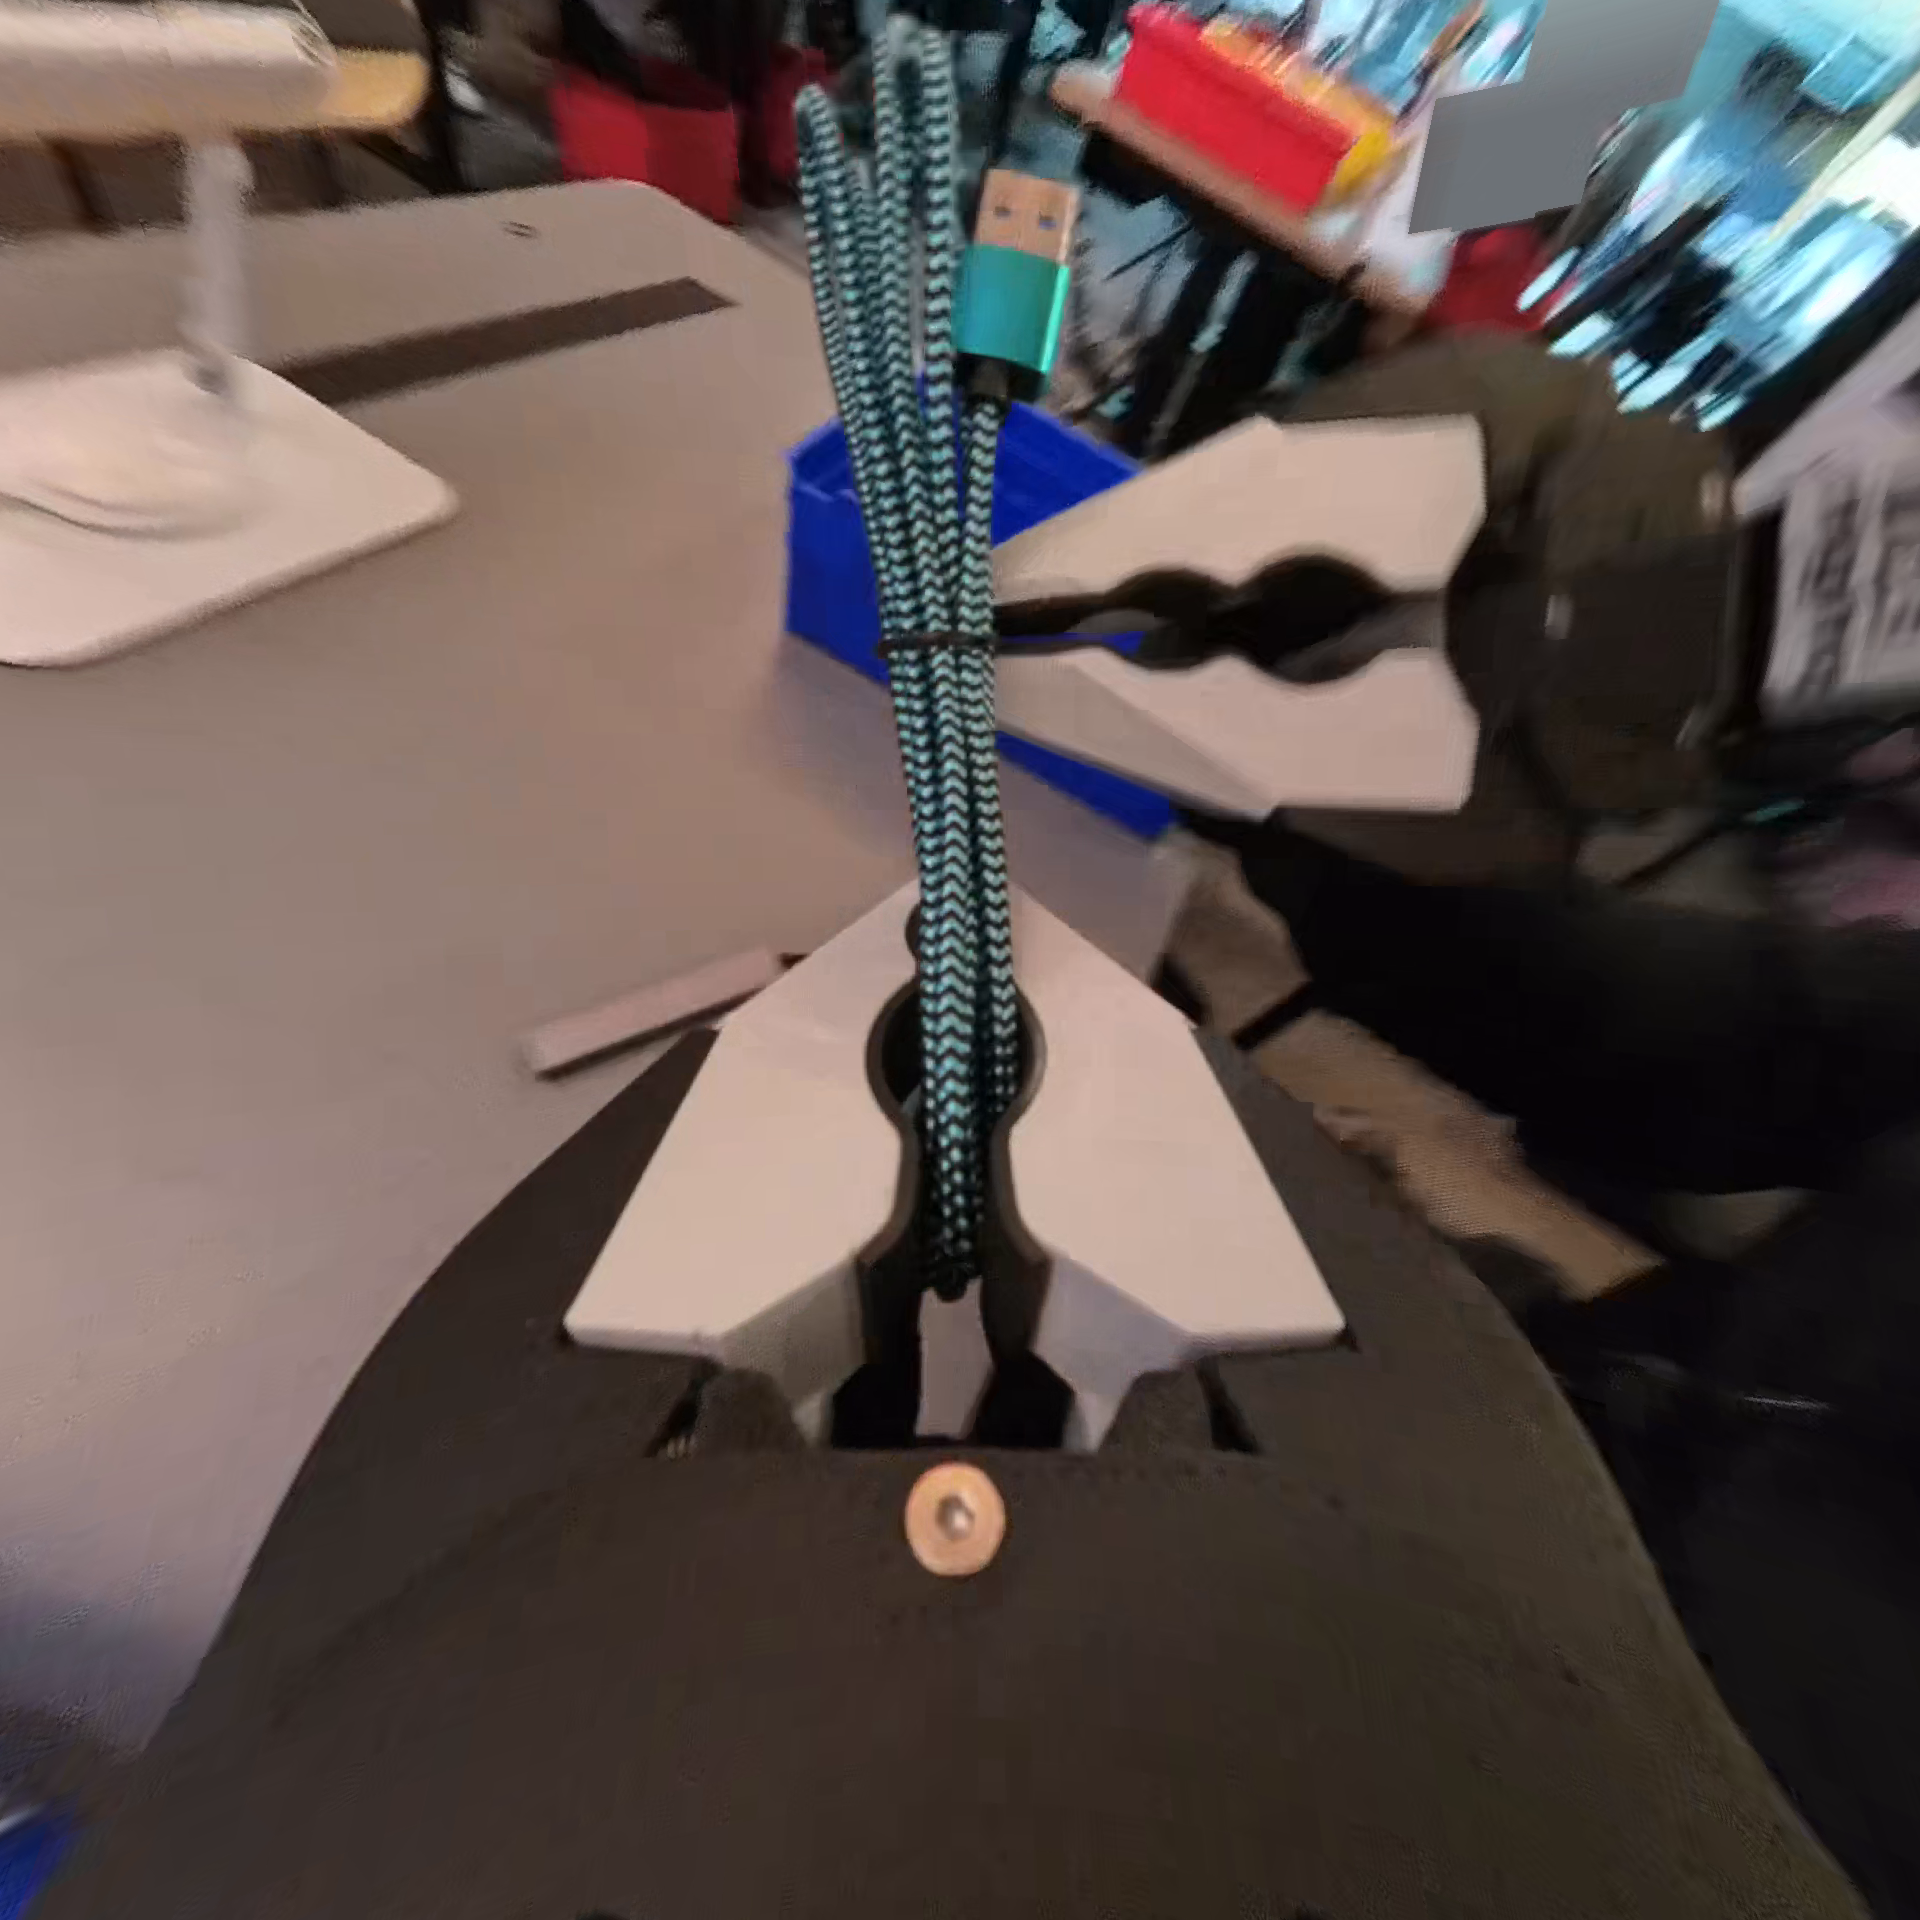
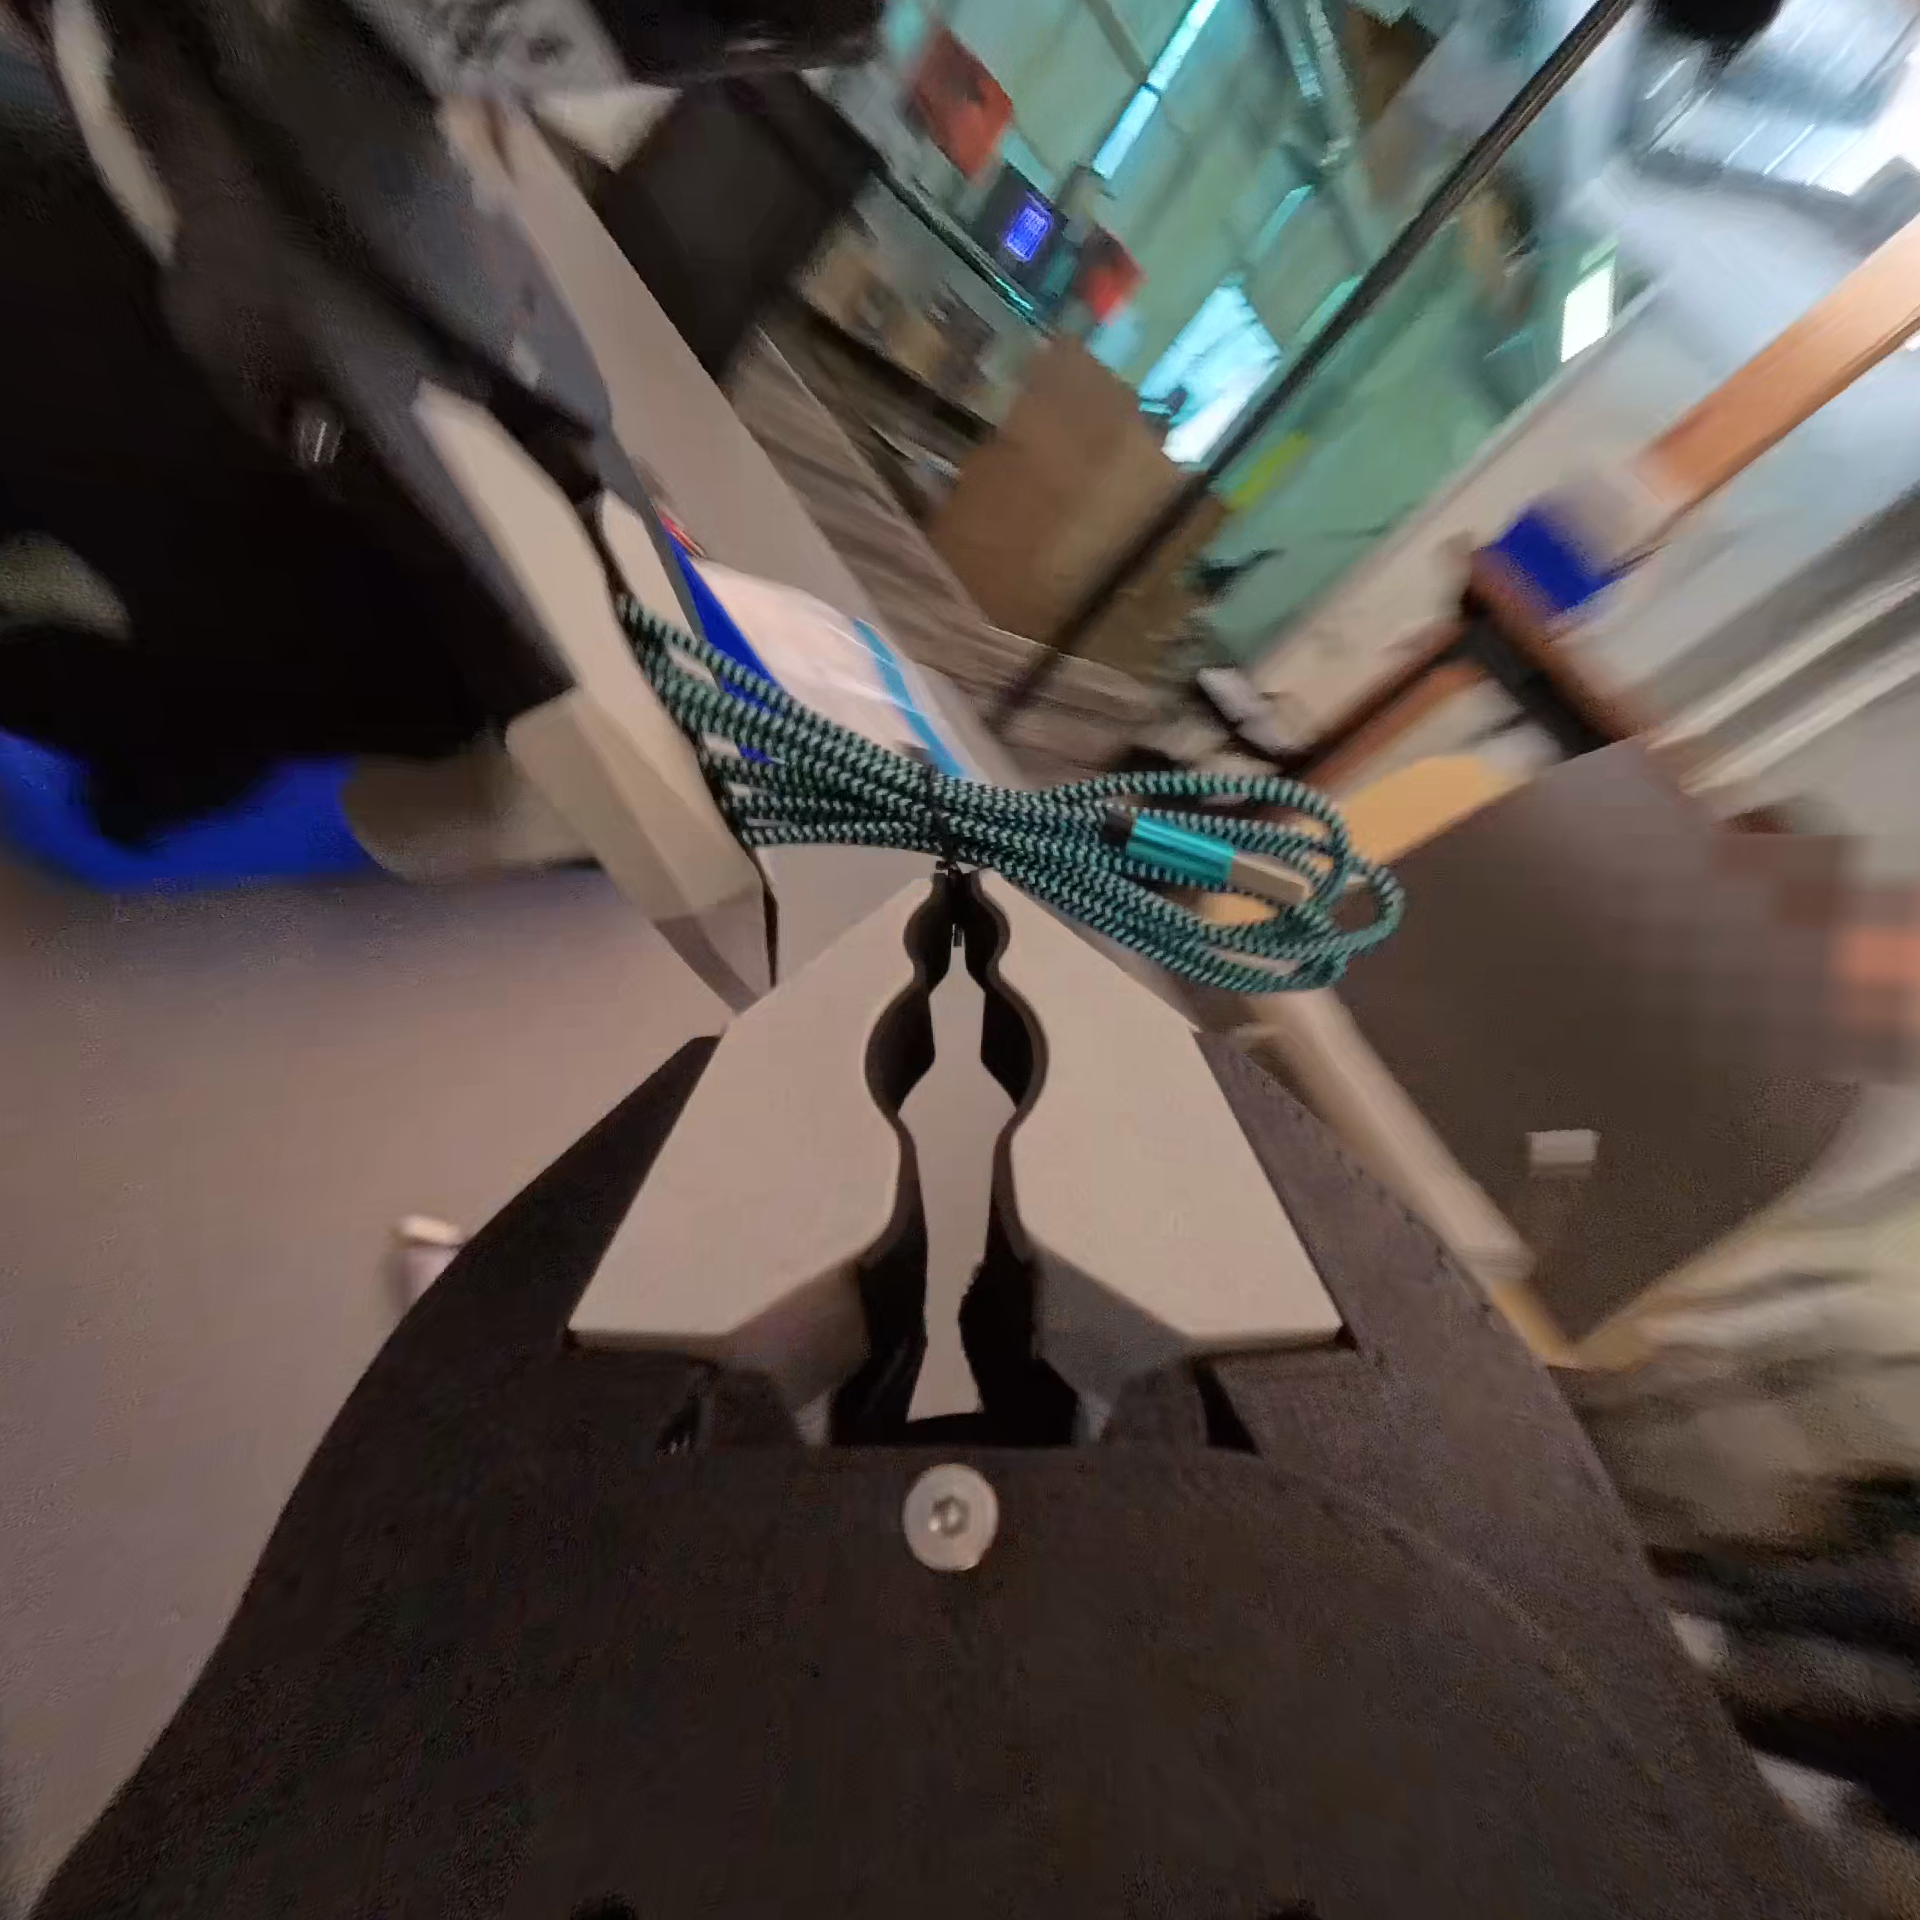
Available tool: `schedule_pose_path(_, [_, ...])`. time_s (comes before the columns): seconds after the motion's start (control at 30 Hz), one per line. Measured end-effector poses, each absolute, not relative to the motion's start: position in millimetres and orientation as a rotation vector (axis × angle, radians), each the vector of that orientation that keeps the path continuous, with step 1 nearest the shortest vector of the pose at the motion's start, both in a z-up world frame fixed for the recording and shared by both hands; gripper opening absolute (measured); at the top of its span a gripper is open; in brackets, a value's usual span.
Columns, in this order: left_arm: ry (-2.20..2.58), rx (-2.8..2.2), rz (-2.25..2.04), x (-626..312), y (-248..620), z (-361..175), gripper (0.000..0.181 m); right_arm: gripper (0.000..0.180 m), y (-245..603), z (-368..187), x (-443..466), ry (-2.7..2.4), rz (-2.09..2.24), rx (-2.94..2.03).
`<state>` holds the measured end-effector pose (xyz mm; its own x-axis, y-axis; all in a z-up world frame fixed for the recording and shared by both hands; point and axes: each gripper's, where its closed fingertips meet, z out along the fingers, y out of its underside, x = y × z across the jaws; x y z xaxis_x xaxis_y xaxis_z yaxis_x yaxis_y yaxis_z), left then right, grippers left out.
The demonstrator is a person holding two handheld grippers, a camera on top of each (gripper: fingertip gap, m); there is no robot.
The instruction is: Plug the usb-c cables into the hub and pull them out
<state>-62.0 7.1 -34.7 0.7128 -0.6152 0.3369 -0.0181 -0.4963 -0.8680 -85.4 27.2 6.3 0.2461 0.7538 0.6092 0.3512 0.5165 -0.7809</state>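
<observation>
Left gripper (image 1: 961, 1091) clamped on coiled teal cable bundle (image 1: 935, 582) pointing toward 12 o'clock, right gripper (image 2: 956, 914) pinched shut on thin black tie (image 2: 951, 878) from 3 o'clock, apparently to unbind it; blue bin (image 1: 831, 540) behind.

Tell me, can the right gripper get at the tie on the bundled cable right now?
Probably yes. The right gripper is already closed at the thin black tie, nothing between them, while the left gripper holds the coiled cable steady below it.
</observation>
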Motion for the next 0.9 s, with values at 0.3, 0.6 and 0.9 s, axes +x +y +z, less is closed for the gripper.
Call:
schedule_pose_path(0.3, [0.411,-1.89,-0.918,-71,8,-22,0.0,0.025,17,24,-85,-1.325,0.395,-0.966])
schedule_pose_path(0.6, [0.663,-1.765,-0.581,-83,8,-14,0.0,0.023,5,22,-84,-1.055,1.964,-1.362])
schedule_pose_path(0.9, [0.749,-1.793,-0.6,-68,3,-28,0.0,0.0,-6,20,-86,-1.112,1.954,-1.285])
